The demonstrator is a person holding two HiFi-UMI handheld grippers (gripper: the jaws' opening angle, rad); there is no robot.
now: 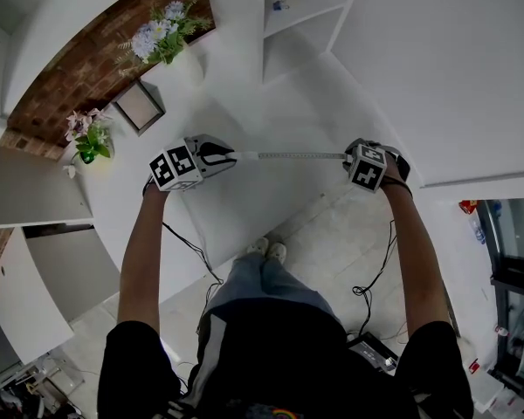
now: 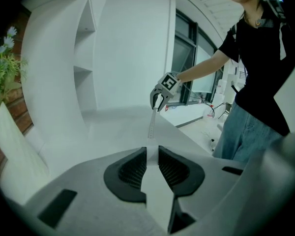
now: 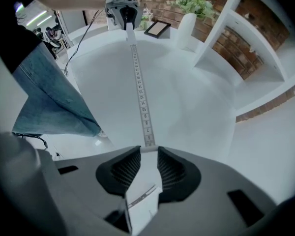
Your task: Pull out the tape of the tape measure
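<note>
While stretched taut, tape (image 3: 140, 95) shows numerals 7–11.

We look steeply down on a curved white table (image 1: 244, 208). The left gripper (image 1: 230, 156) and right gripper (image 1: 349, 156), each with a black-and-white marker cube, are held level above it, well apart, with jaws facing each other. A thin pale measuring tape (image 1: 288, 155) runs straight between them, one end at each set of jaws. Toward the red brick wall (image 1: 79, 72) we note a bunch of pale blue flowers (image 1: 162, 40), a flat grey-framed picture (image 1: 140, 106) and a small green pot of pink flowers (image 1: 89, 142). Below are white shoes (image 1: 266, 249) and black cables (image 1: 367, 295) on the pale floor.
</note>
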